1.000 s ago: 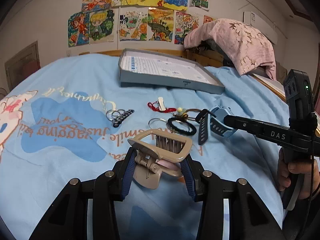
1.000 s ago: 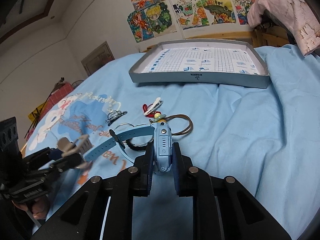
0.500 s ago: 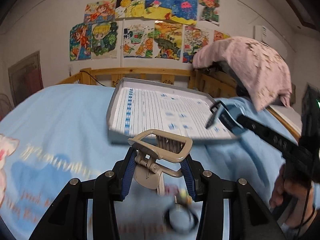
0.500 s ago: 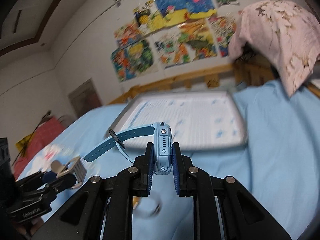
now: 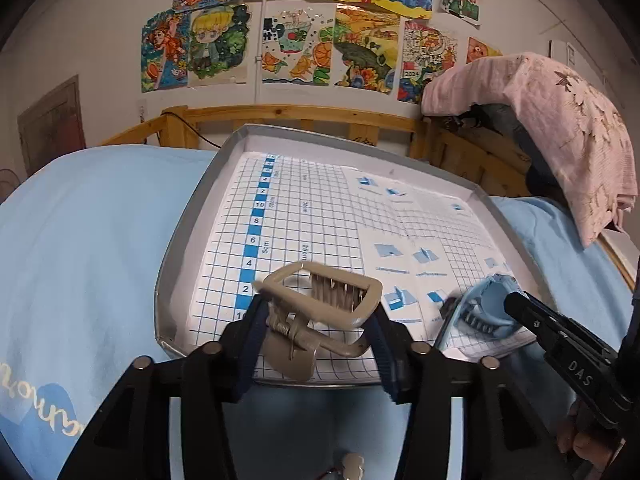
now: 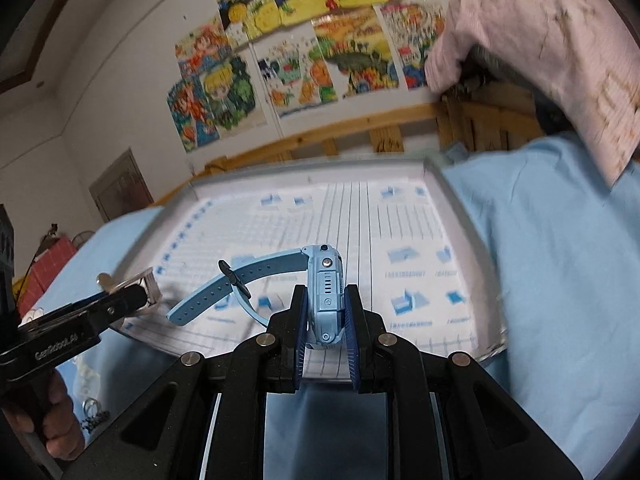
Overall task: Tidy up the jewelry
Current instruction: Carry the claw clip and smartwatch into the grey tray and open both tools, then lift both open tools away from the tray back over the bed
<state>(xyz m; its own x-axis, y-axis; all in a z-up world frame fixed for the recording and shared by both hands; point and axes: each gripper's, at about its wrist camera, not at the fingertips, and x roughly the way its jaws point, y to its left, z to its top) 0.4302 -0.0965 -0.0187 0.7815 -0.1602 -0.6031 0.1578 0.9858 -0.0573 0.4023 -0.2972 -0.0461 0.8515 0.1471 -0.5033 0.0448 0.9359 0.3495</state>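
Observation:
My left gripper (image 5: 316, 320) is shut on a beige claw hair clip (image 5: 320, 308) and holds it over the near edge of the grey tray (image 5: 176, 240) with its gridded paper lining. My right gripper (image 6: 326, 320) is shut on a light blue smartwatch (image 6: 324, 292), its strap (image 6: 224, 292) hanging left, over the tray's near right part (image 6: 464, 232). In the left wrist view the watch (image 5: 488, 312) shows at right on the right gripper's tip. In the right wrist view the left gripper and clip (image 6: 144, 284) show at left.
The tray lies on a light blue bedspread (image 5: 80, 240). A wooden bed rail (image 5: 320, 120) and a pink cloth (image 5: 560, 128) stand behind. Small jewelry pieces (image 6: 92, 408) lie on the bedspread below the left gripper. Children's drawings hang on the wall.
Both grippers have lifted from the jewelry pile and moved forward to the tray, each carrying its item. The loose jewelry has dropped out of the main view.

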